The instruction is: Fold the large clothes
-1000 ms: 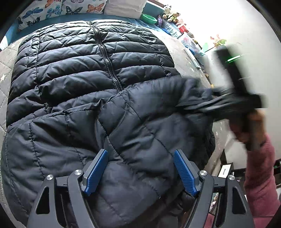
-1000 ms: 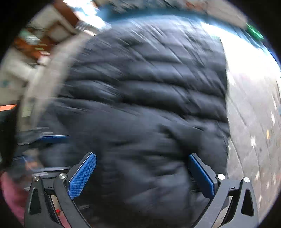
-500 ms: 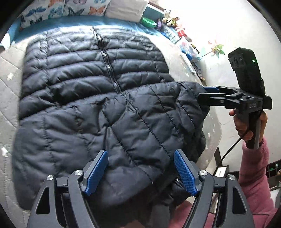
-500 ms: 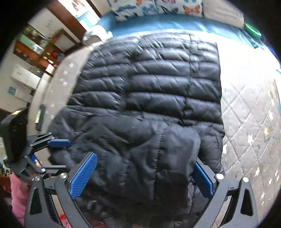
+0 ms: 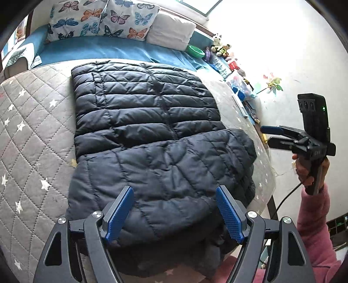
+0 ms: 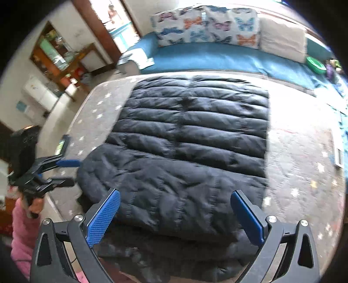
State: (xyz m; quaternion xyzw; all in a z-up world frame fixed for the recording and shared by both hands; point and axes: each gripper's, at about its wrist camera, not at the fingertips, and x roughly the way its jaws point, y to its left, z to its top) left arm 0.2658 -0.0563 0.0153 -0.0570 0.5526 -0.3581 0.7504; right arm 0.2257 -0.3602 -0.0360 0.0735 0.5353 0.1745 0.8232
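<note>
Both tongs off the half-folded jacket

The jacket point(image 5: 152, 130) lies on the bed point(image 5: 28, 122), near part doubled over; left tongs point(image 5: 174, 214) and right tongs point(image 6: 174, 214) gape wide, empty. Next fold wants matched corner grips.

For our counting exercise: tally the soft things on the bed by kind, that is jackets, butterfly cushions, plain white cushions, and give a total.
Black puffer jacket: 1
Butterfly cushions: 2
Plain white cushion: 1
Total: 4
</note>
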